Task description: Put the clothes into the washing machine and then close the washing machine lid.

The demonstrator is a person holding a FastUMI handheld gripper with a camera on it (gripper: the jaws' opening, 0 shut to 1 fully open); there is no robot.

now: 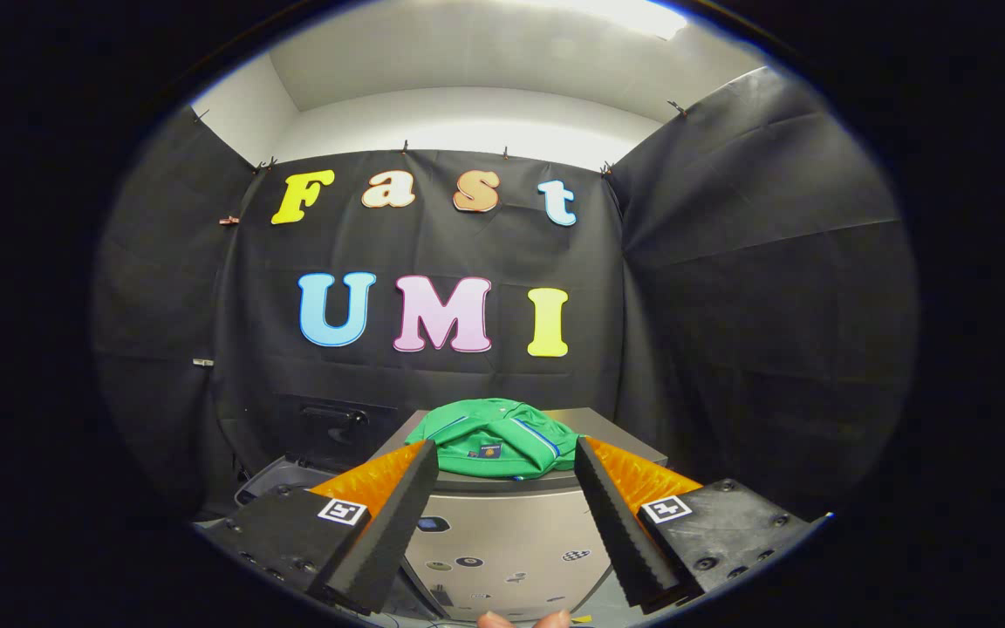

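Where the washing machine (502, 532) drops below the fingers, its front is cut off, and the dark shape at its left is perhaps a raised lid (337, 427). One green garment (495, 439) is seen on top, beyond the gripper (502, 467), whose two fingers are spread wide and grip nothing.

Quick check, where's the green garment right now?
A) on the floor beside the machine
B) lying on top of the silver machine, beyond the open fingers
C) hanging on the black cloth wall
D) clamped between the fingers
B: the crumpled green garment with blue trim lies on the flat top of the silver washing machine, beyond the gripper, whose fingers stand spread apart and touch nothing.
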